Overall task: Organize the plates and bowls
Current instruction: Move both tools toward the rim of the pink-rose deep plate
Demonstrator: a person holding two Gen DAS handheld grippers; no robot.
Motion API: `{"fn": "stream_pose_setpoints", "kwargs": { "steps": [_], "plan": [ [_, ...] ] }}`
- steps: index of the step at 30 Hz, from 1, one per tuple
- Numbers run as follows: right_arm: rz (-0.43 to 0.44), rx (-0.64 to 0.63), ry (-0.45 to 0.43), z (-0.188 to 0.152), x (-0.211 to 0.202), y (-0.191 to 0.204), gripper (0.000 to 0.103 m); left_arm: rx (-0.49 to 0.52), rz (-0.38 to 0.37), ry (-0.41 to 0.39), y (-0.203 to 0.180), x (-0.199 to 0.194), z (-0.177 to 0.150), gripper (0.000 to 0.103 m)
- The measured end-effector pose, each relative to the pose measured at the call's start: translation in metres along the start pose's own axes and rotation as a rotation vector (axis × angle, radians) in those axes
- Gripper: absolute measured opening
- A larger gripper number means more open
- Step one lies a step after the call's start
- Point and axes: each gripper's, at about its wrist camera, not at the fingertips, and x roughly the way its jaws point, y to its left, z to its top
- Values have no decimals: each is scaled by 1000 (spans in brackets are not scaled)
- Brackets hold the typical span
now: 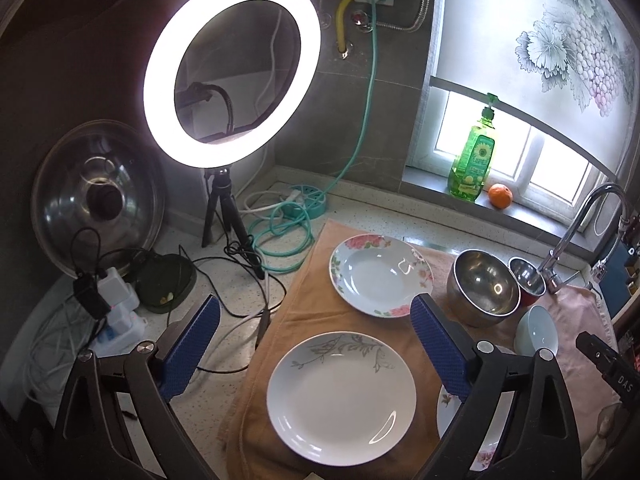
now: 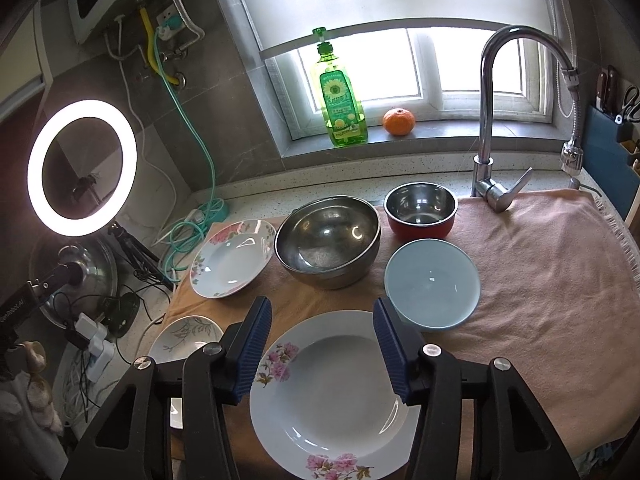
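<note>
Both my left tongs (image 1: 316,344) and right tongs (image 2: 322,344) gape empty; ring light (image 1: 232,76) and cables (image 1: 240,256) crowd the worktop (image 1: 208,364) left of the plates (image 1: 342,396).

A lit ring light (image 1: 232,80) stands on a black tripod (image 1: 224,204) at the back left of the speckled worktop (image 2: 400,168). Left of the ring light a steel pot lid (image 1: 96,196) leans against the wall. Right of the tripod lies a coiled teal cable (image 1: 280,236) with a round teal power strip (image 1: 308,200). Well to the right of the ring light, on the window sill (image 2: 440,132), a green dish soap bottle (image 2: 340,100) stands upright, with an orange (image 2: 399,121) just beside it. Farther right rises a chrome faucet (image 2: 488,120), and past it a knife block (image 2: 612,120) sits by the wall.
</note>
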Motion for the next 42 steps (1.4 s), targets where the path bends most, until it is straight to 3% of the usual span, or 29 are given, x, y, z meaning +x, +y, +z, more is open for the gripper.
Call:
{"fn": "stream_pose_setpoints", "kwargs": {
  "steps": [7, 13, 19, 29, 42],
  "plan": [
    [50, -77, 8, 4, -1, 4, 49, -61, 43, 16, 7, -10, -13, 87],
    [84, -107, 83, 2, 10, 10, 49, -73, 50, 66, 17, -3, -18, 84],
    [88, -35, 142, 5, 31, 16, 49, -65, -42, 117, 32, 26, -4, 75],
    [52, 70, 145, 16, 54, 36, 48, 43, -178, 172, 29, 81, 21, 65],
    [44, 159, 234, 14, 108, 71, 32, 202, -320, 281, 3, 169, 52, 55]
  ]
}}
